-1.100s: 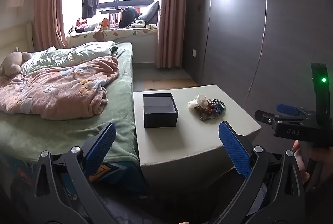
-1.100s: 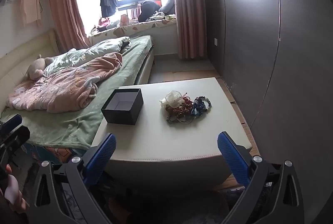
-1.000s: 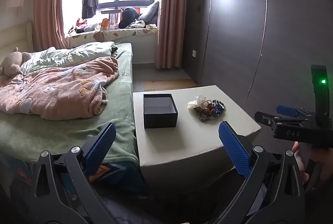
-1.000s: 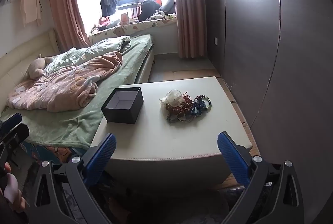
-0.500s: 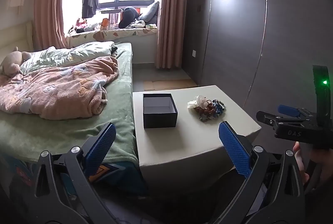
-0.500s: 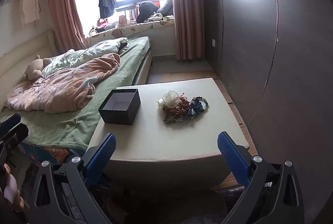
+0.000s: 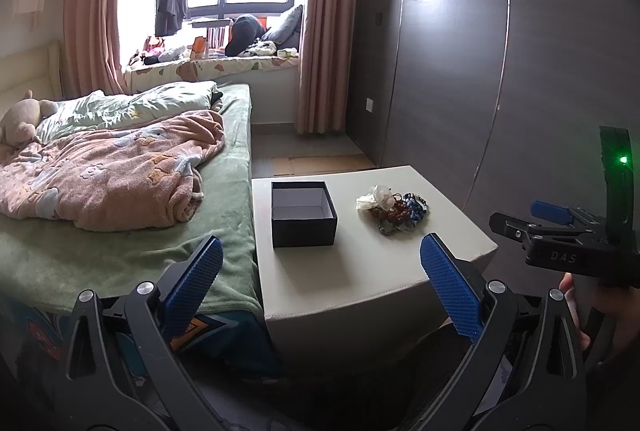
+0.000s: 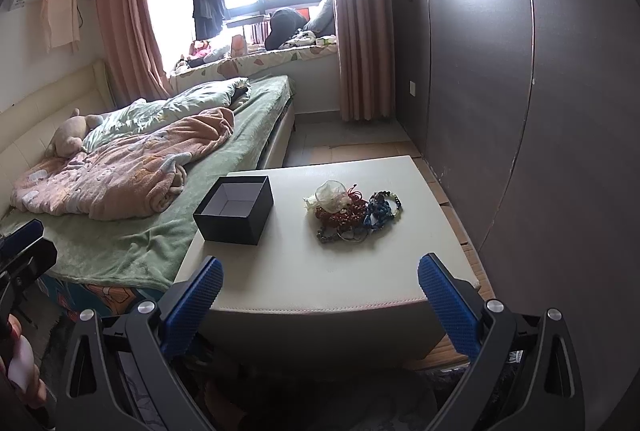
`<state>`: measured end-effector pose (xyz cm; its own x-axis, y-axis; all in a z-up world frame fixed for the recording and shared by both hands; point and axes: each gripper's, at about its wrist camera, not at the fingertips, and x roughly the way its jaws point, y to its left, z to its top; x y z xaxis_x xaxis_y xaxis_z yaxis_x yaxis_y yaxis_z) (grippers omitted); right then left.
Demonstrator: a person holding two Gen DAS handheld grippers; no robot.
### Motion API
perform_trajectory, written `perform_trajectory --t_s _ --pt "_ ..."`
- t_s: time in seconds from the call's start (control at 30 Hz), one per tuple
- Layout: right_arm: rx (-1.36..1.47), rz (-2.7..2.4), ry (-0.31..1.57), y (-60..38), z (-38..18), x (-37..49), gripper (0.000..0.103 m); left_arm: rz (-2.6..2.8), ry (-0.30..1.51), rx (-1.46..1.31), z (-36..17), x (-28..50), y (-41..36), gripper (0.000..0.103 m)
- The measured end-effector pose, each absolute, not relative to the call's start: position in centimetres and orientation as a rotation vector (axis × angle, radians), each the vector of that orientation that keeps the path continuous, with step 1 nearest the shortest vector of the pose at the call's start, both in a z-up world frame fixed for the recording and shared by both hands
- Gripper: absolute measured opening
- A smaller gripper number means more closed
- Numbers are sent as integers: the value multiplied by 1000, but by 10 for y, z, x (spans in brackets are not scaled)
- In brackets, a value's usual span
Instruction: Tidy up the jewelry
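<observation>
Item: jewelry (image 8: 352, 211), tangled heap on worktop (image 8: 320, 271), beside box (image 8: 236, 209). My hand-held grippers (image 7: 320, 271) (image 8: 318, 283): both spread, empty. Risk: one pinch drags several strands, spilling beads.

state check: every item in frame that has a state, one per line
box: lid off, nothing inside, upright on the table
jewelry: one tangled pile on the table, none in the box
left gripper: open, holding nothing
right gripper: open, holding nothing
curtains: drawn open
blanket: crumpled on the bed
</observation>
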<state>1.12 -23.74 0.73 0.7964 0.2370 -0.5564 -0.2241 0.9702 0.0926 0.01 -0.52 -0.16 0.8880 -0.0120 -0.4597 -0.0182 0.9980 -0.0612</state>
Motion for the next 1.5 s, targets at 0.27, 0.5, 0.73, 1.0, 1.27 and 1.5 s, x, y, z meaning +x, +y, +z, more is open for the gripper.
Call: perform_trajectory --t_s 0.27,0.5,0.73,1.0,1.27,1.5 --pt "3 242 587 -237 12 8 96 4 473 -71 -1 0 -3 99" --pt "9 249 582 -237 15 6 96 5 470 -74 1 -1 -1 99" --pt "8 251 575 -235 20 4 96 4 469 -75 1 -1 -1 99" --pt "1 249 572 -235 22 2 96 0 461 -78 4 -3 -1 99" --pt "4 251 570 -234 24 2 96 0 461 -81 5 -3 -1 99" --pt "15 263 583 -234 22 2 96 -7 467 -92 3 -5 4 99"
